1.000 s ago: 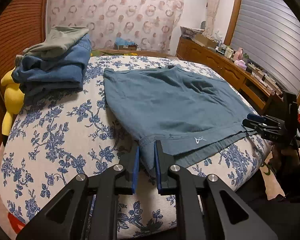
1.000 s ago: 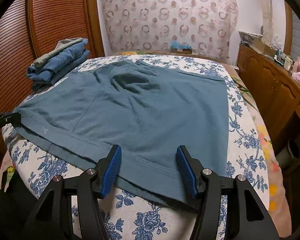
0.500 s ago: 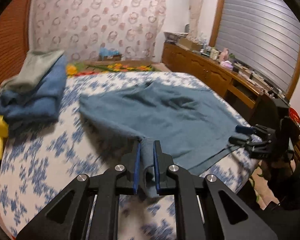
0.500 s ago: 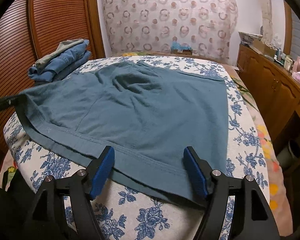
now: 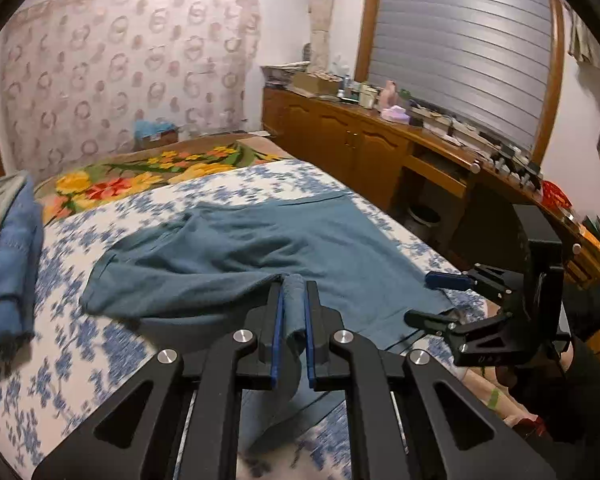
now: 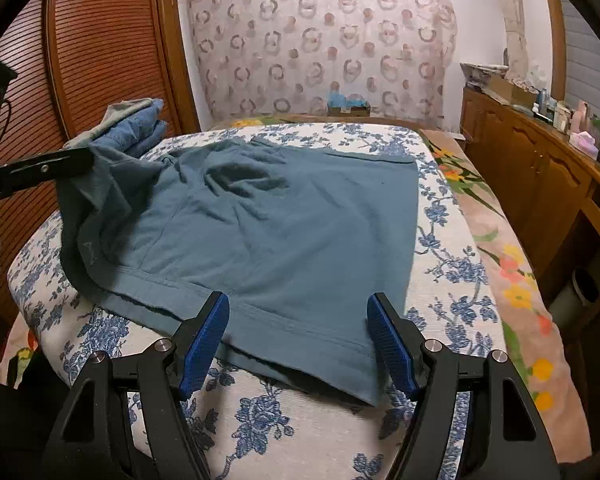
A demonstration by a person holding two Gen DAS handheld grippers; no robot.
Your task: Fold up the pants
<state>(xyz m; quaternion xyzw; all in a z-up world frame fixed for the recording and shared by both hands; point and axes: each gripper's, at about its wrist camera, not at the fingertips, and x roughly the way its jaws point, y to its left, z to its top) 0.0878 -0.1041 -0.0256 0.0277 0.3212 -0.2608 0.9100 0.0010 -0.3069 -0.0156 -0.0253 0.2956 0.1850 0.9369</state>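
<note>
Since the teal pants (image 6: 284, 240) are soft, light and limp, they look best taken at the hem corners – they lie spread on the floral bed (image 6: 452, 264), one corner lifted. That corner is pinched between the nearly closed fingers of the left gripper (image 5: 291, 312), while the right gripper (image 6: 298, 336) hovers wide open over the near hem – holding nothing
</note>
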